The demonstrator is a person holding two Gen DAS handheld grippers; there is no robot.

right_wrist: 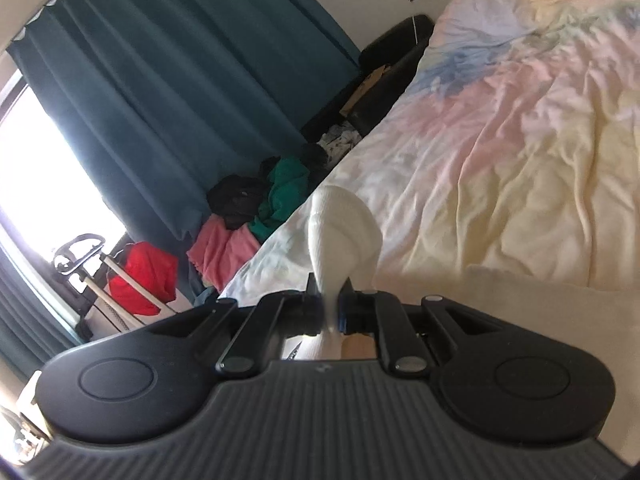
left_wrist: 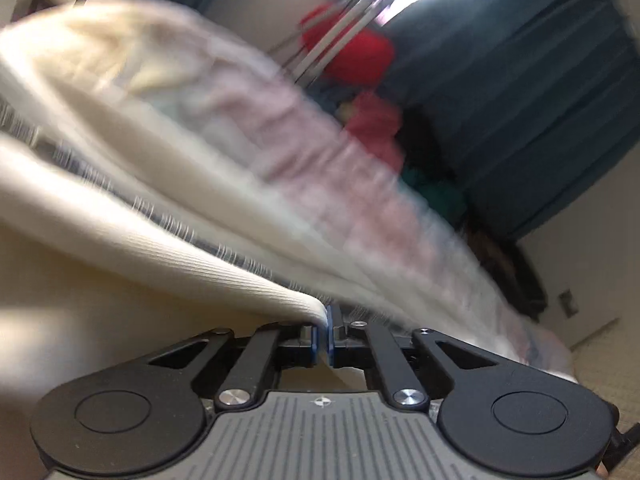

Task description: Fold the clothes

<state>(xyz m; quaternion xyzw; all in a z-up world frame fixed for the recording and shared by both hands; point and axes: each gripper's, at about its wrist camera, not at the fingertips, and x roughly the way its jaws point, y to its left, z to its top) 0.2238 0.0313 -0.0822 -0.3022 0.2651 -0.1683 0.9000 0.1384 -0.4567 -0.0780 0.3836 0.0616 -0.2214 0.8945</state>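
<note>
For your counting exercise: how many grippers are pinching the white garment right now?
2. The left gripper clamps an edge of the white garment; the right gripper pinches a bunched part of it above the bed.

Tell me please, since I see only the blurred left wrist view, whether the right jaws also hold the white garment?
Observer: Yes, the right gripper is shut on a bunched part of the white garment.
Operator: What lies beyond it?
Observer: A pastel bedspread, rumpled.
Operator: And the colored heap?
Observer: Pink, green and black clothes are piled beside the bed, before the teal curtain.
</note>
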